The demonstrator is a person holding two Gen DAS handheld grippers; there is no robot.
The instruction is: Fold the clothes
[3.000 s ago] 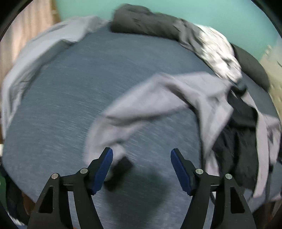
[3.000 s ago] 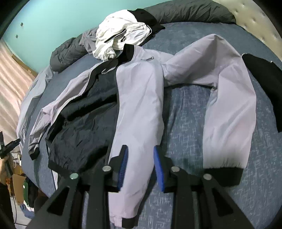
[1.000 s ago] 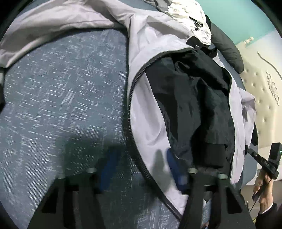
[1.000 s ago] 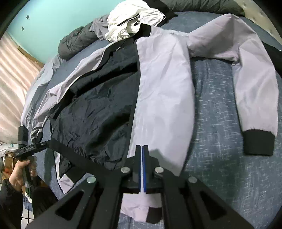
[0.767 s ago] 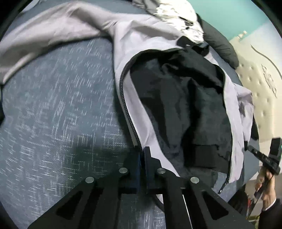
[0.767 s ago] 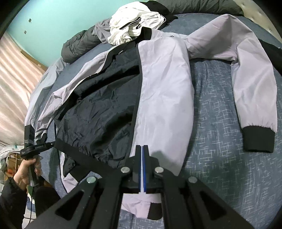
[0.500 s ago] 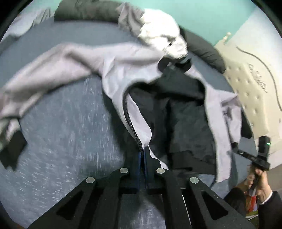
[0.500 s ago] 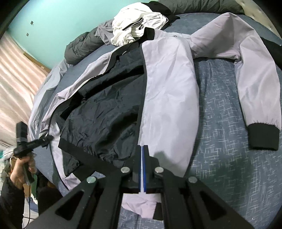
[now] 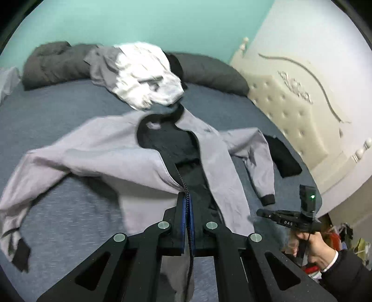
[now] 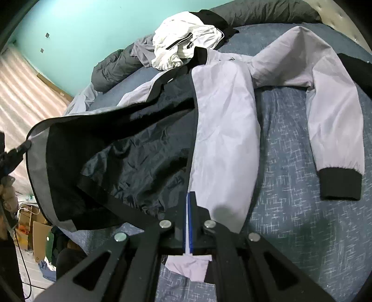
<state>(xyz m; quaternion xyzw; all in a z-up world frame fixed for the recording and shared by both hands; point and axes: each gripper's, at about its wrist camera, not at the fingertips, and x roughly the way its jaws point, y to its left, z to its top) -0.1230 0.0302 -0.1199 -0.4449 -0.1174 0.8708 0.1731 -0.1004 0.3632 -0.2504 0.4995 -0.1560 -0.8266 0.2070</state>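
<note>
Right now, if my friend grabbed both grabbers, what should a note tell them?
Left gripper: shut on the zipper edge of the light grey jacket with black lining, holding that front panel up off the bed.
Right gripper: shut on the other front edge near the hem, low on the blue-grey bedspread.
Jacket lies open, sleeves spread; white crumpled garment sits by its collar.
Done: both front edges gripped.
Left: close the fronts, fold sleeves and body.

A teal wall (image 9: 144,21) is seen across the top of the frame; a cream tufted headboard (image 9: 300,111) stands at the right, striped curtains (image 10: 21,93) at the left, and cardboard boxes (image 10: 34,230) are glimpsed at lower left
</note>
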